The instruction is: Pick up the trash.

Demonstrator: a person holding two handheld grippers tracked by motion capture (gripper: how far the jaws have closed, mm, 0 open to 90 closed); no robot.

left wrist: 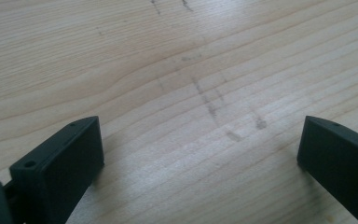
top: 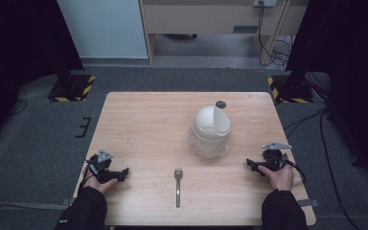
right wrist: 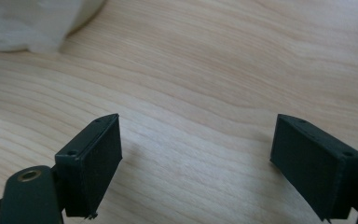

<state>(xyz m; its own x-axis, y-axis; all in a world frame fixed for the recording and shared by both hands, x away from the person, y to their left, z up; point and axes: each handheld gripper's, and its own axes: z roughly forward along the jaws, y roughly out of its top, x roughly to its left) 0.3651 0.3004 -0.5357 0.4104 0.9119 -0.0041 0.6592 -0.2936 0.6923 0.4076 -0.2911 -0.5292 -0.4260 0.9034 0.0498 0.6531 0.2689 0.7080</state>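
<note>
A white domed container with a swing lid [top: 211,130] stands on the wooden table [top: 143,120], right of centre, with clear plastic around its base. A metal spoon [top: 178,184] lies near the front edge, handle toward the person. My left gripper [top: 123,172] rests low at the front left, held by a hand, jaws wide apart over bare wood [left wrist: 200,140]. My right gripper [top: 250,165] rests at the front right, open too, with nothing between its jaws [right wrist: 198,154]. The container's pale base [right wrist: 32,21] shows at the top left of the right gripper view.
A small dark round disc [top: 220,104] lies on the table behind the container. Grey carpet surrounds the table, with black stands on striped bases [top: 72,88] at both far corners and cables [top: 316,120] on the floor at right.
</note>
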